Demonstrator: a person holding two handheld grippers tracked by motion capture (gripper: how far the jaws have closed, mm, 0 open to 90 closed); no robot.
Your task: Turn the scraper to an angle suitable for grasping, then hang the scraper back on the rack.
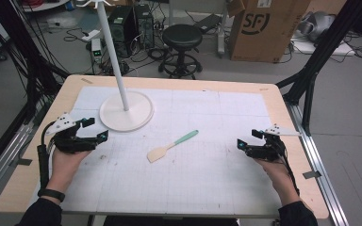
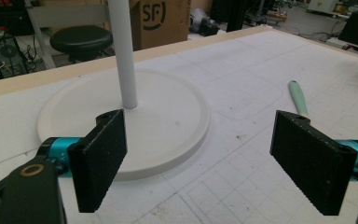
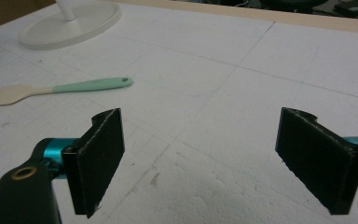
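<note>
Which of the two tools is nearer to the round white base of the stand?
The left tool. It sits right beside the round white base of the stand, while the right tool is far across the table, beyond the spatula.

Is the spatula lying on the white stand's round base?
No, the spatula lies flat on the table mat, apart from the round base.

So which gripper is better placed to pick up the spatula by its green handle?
Probably the right gripper. The spatula points its green handle toward that side, and the jaws are open. The left gripper, also open, sits by the white stand base, nearer the blade.
</note>
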